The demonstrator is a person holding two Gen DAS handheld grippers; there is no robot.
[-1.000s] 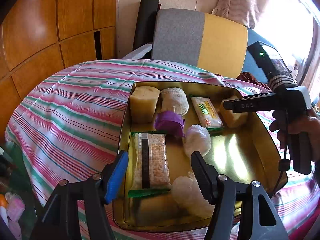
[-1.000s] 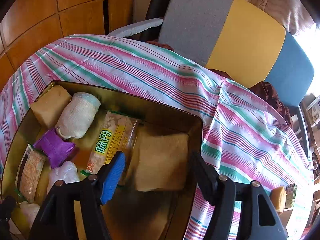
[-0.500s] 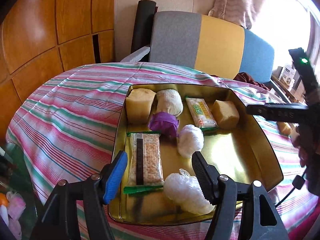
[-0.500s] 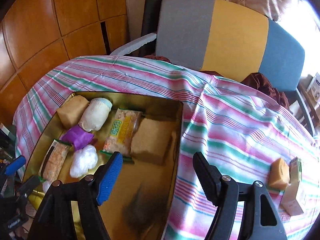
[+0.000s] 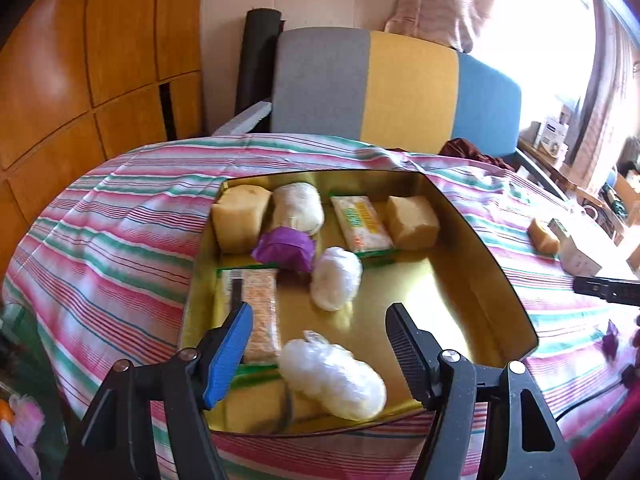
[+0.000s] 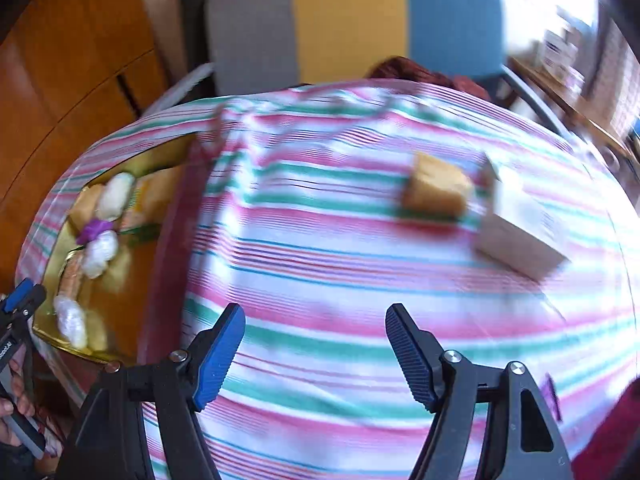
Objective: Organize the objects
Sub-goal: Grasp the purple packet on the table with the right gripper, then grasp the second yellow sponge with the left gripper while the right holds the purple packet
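Note:
A gold tray [image 5: 496, 264] on the striped tablecloth holds several wrapped snacks: tan cakes [image 5: 412, 222], a purple packet [image 5: 285, 249], white wrapped pieces [image 5: 335, 277] and flat bars [image 5: 256, 312]. My left gripper [image 5: 318, 344] is open and empty over the tray's near edge. My right gripper [image 6: 316, 350] is open and empty above bare cloth, right of the tray [image 6: 156, 264]. A tan cake [image 6: 436, 190] and a white box [image 6: 520, 228] lie on the cloth ahead of it. They also show in the left wrist view, the cake [image 5: 542, 236] and the box [image 5: 576, 252].
A grey, yellow and blue chair [image 5: 396, 88] stands behind the round table. Wooden wall panels [image 5: 80, 64] are on the left. A small purple item [image 5: 610, 340] lies on the cloth at the right. Shelves with clutter [image 5: 560, 140] stand by the window.
My right gripper has left the tray and swung right over the cloth toward the loose cake and box. The tan cake it hovered over stays in the tray. My left gripper has pulled back slightly.

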